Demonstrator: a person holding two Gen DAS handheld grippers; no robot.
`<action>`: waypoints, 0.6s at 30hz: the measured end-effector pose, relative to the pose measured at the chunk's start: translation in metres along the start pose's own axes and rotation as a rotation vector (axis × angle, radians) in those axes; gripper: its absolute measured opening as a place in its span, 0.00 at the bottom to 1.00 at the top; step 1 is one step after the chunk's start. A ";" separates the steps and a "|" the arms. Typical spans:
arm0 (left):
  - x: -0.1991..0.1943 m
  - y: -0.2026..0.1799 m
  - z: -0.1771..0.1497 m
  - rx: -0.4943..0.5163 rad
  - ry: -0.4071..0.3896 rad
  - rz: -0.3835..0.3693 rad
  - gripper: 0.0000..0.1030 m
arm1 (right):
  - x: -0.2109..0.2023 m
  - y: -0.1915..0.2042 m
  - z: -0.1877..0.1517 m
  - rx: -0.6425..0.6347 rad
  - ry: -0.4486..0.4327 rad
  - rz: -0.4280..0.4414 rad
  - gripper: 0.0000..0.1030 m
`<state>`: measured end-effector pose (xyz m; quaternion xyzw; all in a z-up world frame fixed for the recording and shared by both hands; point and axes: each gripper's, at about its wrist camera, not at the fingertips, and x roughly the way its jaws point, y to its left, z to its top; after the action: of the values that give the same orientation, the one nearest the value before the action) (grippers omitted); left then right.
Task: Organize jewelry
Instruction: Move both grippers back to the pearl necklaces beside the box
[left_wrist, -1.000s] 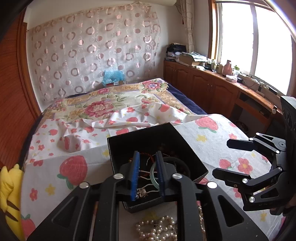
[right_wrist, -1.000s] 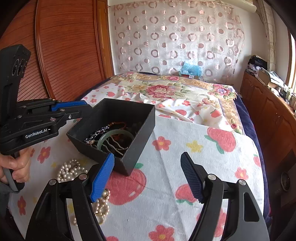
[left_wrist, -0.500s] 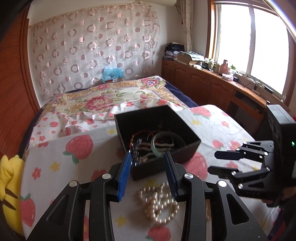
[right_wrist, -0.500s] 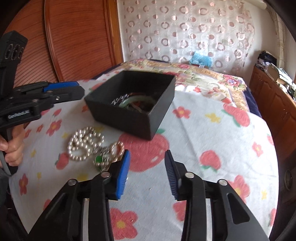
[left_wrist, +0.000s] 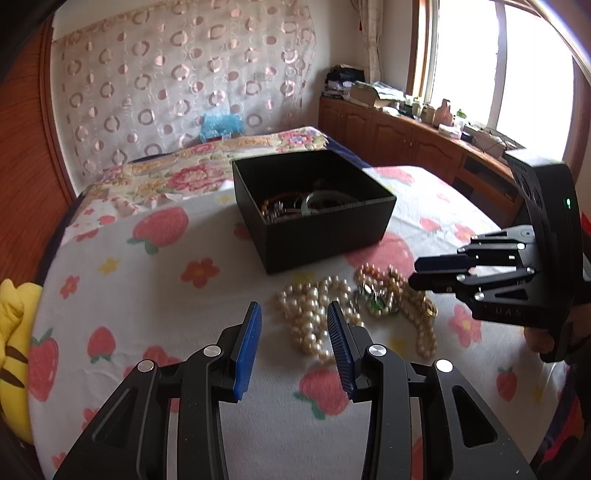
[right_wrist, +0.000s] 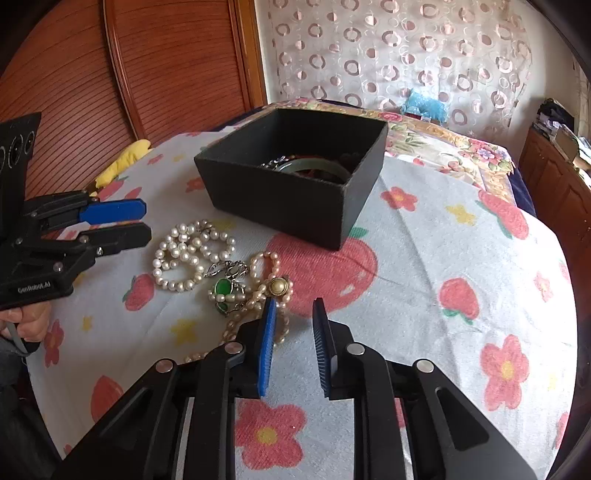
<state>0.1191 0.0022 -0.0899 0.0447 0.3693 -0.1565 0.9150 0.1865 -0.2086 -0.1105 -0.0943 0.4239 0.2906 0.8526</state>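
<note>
Both grippers part-open, empty: left gripper (left_wrist: 293, 314), right gripper (right_wrist: 293, 308). Pearl necklace (right_wrist: 192, 253) limp, slippery, likely tangled; pinch a bunched loop.

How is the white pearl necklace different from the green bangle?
The white pearl necklace is a string of many small round beads; the green bangle is one smooth solid ring.
The necklace lies in loose loops on the strawberry-print cloth; the bangle sits inside the black box.
The necklace is creamy white; the bangle is dull green.
Both are jewelry, and neither gripper is touching them.
</note>
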 end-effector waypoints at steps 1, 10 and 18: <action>0.001 0.000 -0.002 0.000 0.006 -0.001 0.34 | 0.000 0.000 0.000 0.001 -0.001 0.006 0.18; 0.009 -0.006 -0.012 0.011 0.051 -0.022 0.34 | 0.002 0.002 0.002 -0.026 0.013 -0.076 0.10; 0.016 -0.008 -0.011 0.015 0.076 -0.021 0.34 | 0.002 0.000 0.000 -0.020 -0.004 -0.077 0.10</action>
<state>0.1198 -0.0068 -0.1085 0.0535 0.4031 -0.1671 0.8982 0.1871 -0.2083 -0.1121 -0.1184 0.4153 0.2619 0.8631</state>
